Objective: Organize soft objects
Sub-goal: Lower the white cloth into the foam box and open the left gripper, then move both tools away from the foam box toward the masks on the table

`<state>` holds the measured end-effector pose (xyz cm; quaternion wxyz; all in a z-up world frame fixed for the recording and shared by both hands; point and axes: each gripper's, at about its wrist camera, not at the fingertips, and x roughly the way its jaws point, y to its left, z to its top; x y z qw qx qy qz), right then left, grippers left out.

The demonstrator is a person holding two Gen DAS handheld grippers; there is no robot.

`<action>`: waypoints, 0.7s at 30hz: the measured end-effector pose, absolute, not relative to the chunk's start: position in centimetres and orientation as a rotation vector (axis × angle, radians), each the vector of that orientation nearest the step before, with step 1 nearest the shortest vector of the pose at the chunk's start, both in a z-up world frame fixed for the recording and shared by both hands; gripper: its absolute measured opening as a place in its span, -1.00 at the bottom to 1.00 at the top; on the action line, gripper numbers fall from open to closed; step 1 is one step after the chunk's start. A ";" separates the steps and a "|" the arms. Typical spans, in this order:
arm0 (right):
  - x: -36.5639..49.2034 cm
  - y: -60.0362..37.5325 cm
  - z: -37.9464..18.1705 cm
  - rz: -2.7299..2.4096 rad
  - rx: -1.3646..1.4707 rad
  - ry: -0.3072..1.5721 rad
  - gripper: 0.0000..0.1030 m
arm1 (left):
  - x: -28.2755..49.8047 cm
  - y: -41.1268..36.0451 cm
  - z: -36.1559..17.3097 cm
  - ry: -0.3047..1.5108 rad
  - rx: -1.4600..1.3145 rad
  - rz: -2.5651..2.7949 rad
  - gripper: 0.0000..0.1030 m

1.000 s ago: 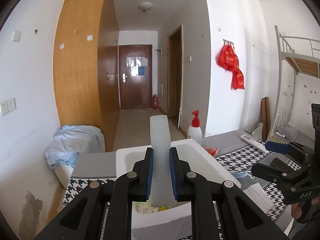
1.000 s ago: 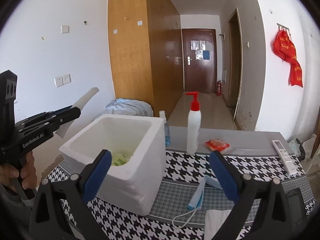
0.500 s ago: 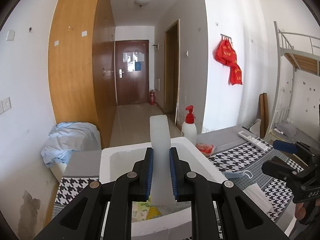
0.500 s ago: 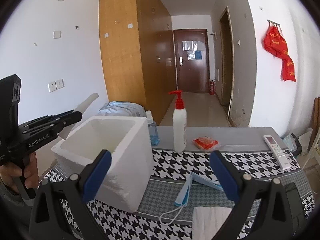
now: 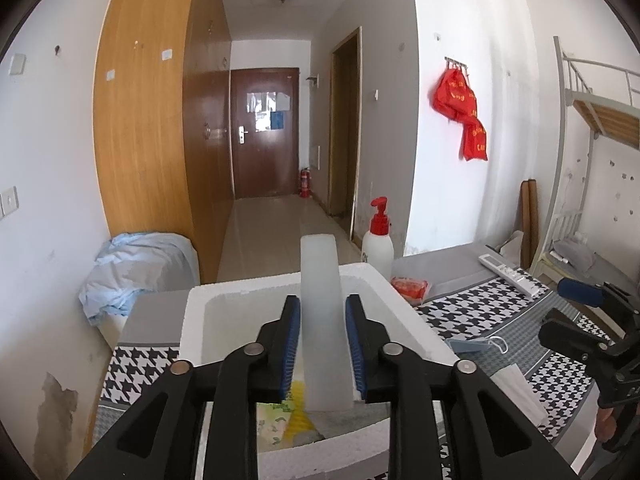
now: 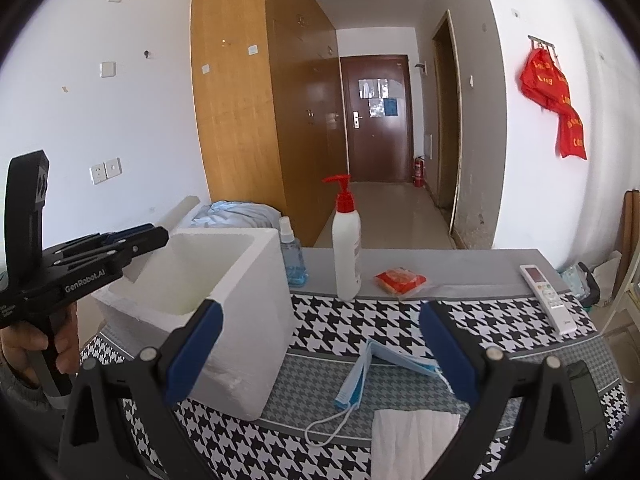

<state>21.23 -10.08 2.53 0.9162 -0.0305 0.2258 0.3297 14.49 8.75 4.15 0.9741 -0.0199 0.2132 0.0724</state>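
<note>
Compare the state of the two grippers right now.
The left gripper is shut on a pale translucent flat strip, while the right gripper is open and holds nothing. The left hovers over the white foam box; the right faces the blue face mask lying on the houndstooth cloth. Both have blue-padded black fingers.

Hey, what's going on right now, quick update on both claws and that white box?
Left gripper shut on pale strip, over foam box. Right gripper open, empty, above face mask. Nothing blocking the box.

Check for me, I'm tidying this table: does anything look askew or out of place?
The blue face mask lies crumpled beside the foam box, one ear loop trailing toward the white cloth.
</note>
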 end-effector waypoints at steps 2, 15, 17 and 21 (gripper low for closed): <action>21.2 -10.2 2.6 0.679 -0.062 0.463 0.94 | 14.4 8.7 4.3 0.425 -0.041 0.146 0.02; 20.6 -11.6 3.0 0.673 -0.059 0.445 0.94 | 12.6 7.6 5.3 0.346 -0.045 0.202 0.98; 20.3 -11.8 3.2 0.675 -0.059 0.439 0.94 | 12.4 7.3 5.5 0.338 -0.037 0.208 0.98; 19.7 -12.3 3.6 0.677 -0.056 0.425 0.94 | 11.7 6.8 5.8 0.329 -0.035 0.204 0.98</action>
